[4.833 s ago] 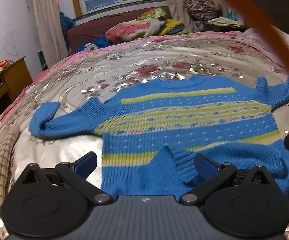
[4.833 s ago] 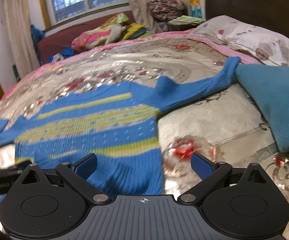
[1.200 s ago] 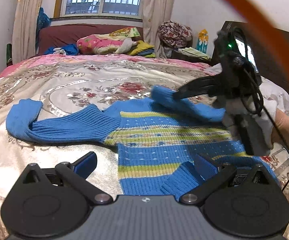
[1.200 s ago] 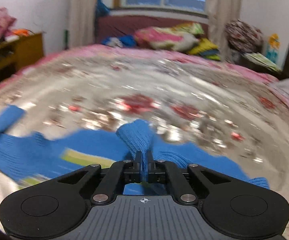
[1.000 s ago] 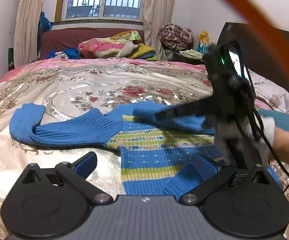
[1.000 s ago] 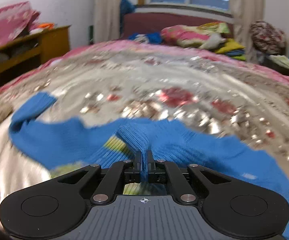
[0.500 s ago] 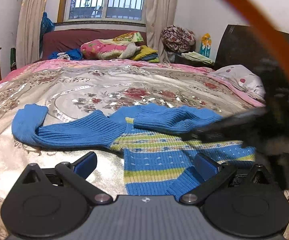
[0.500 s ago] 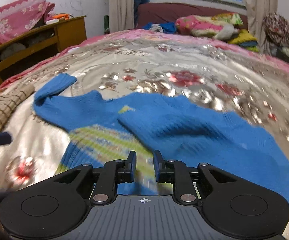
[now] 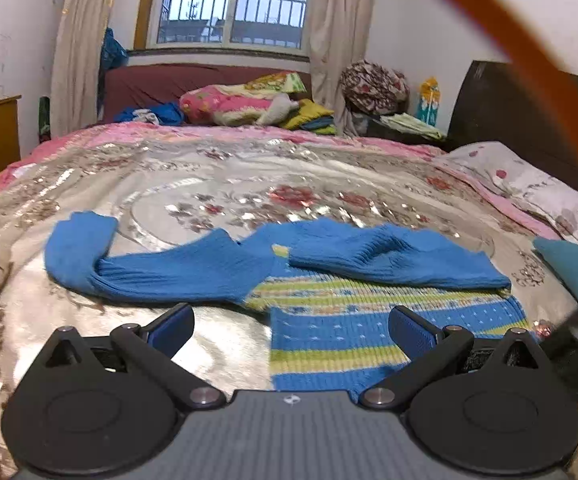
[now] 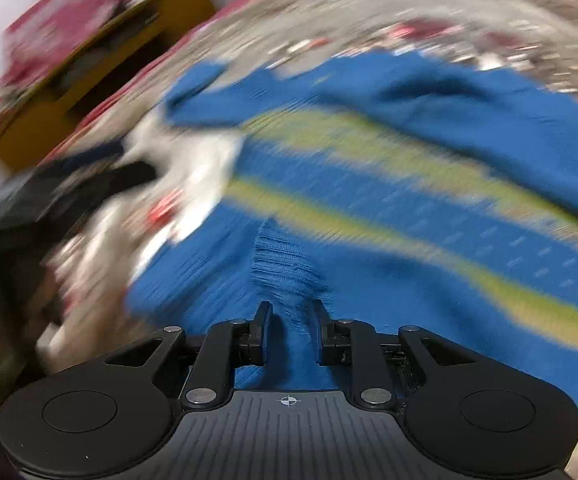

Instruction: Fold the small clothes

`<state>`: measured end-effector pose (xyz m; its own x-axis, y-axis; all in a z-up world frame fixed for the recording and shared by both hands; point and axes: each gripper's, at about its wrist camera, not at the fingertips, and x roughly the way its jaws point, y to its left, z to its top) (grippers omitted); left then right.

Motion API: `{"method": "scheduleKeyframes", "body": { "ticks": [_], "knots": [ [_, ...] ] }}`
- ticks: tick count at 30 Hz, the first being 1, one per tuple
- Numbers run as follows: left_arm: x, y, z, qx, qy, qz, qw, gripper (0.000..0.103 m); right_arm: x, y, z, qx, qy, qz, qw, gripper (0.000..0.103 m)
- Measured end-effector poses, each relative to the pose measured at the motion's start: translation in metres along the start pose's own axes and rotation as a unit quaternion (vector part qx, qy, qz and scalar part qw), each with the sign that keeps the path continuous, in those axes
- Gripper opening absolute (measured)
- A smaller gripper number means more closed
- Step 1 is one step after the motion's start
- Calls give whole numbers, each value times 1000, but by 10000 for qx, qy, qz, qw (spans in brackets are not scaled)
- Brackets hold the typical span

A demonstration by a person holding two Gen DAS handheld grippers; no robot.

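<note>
**Right sleeve now laid across chest; R gripper off to the hem**

Since approx 1 s back: the right gripper (image 10: 289, 338) carried the sleeve cuff over the sweater, let go, and swung down toward the near edge. Right sleeve (image 9: 393, 258) now lies folded inward across the upper chest of the blue striped sweater (image 9: 369, 320), cuff pointing toward the collar.

Sweater lies flat on the floral bedspread (image 9: 217, 184), hem nearest the cameras. Left sleeve (image 9: 161, 268) is not yet folded; it stretches out sideways w/ cuff doubled back.

R gripper: jaws narrow, a small gap only. A raised pleat of hem knit (image 10: 285, 276) stands btwn them, but the view is blurred, so contact can't be told; pads look apart from the cloth. Judged: lining up on that pleat as a grab point.

Left gripper (image 9: 291, 326): jaws wide, empty, hovering over the hem w/o touching, prob. waiting its turn for the left sleeve.
</note>
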<state>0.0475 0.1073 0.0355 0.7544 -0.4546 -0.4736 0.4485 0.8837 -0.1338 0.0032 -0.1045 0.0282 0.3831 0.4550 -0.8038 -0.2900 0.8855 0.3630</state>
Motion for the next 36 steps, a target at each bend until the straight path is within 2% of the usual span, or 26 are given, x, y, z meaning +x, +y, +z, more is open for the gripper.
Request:
{"method": "scheduleKeyframes", "body": {
  "ticks": [2,4,7,10,15,18,25,30,36],
  "knots": [
    [-3,5,0,5,-43,63,10000,103,-10,13,-10,-260,404,474,9977,21],
    [-3,12,-2,-57,-13,151,9999,103,-22,29,-17,-572,562,616,9949,21],
    [-2,24,-3,-278,47,215,9994,103,-37,44,-17,-737,508,606,9941,21],
    [-4,35,-2,-456,-45,234,9987,103,-44,52,0,-753,189,570,9954,21],
    [-3,41,-2,-311,-142,501,9982,103,-38,56,34,-767,-180,325,9964,22],
    [-1,38,-5,-188,-62,488,9986,103,-34,57,41,-791,-300,62,9964,22],
    [11,17,-16,156,283,5,9995,103,-30,31,23,-408,-308,-732,9960,22],
    [21,1,-24,452,567,-123,9973,103,-33,17,16,-278,-391,-846,9953,29],
    [22,-12,-30,540,817,-309,9947,101,-32,14,5,-312,-391,-915,9945,31]
  ]
}}
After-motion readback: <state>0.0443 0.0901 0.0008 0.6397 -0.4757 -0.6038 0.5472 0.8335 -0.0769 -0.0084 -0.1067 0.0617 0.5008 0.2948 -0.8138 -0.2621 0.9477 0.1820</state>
